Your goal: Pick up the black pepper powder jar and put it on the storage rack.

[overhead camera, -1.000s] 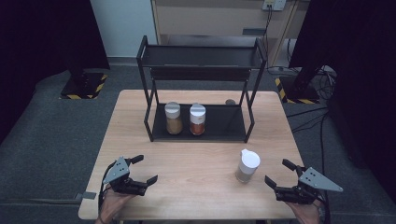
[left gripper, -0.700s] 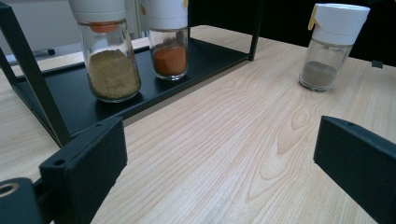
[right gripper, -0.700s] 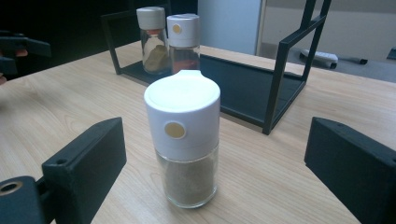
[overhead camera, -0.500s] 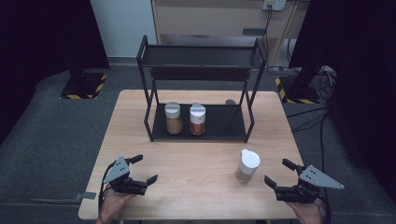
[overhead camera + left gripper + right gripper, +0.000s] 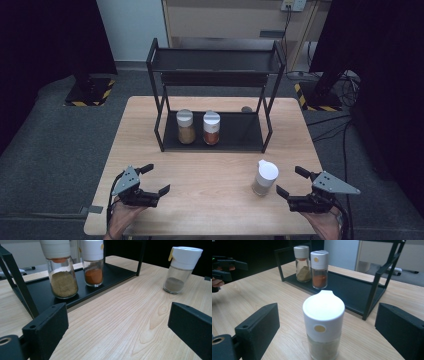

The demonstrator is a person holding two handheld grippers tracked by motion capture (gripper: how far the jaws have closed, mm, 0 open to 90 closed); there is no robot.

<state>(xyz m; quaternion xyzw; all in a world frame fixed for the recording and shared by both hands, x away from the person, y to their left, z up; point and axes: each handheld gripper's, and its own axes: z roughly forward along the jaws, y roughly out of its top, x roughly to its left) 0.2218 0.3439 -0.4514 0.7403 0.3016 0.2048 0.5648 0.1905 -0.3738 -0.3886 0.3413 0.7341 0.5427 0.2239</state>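
Spice jar (image 5: 265, 177) on tabletop (image 5: 210, 170), just ahead of right gripper (image 5: 294, 183) fingers; rack (image 5: 215, 95) farther back, two jars (image 5: 198, 127) on lower shelf.

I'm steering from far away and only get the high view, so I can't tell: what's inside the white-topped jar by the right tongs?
Observer: The left gripper view shows the spice jar is nearly empty. There is just a low layer of grey-brown powder at the bottom.
Operator: Is it being squeezed?
Observer: No. In the right gripper view the right tongs are open, with a jaw on each side of the jar and a gap on both sides. The jaws have just been opening.
Operator: Is there anything on the top?
Observer: Yes, there's a small yellow dot on the side of the white lid, facing the right tongs.
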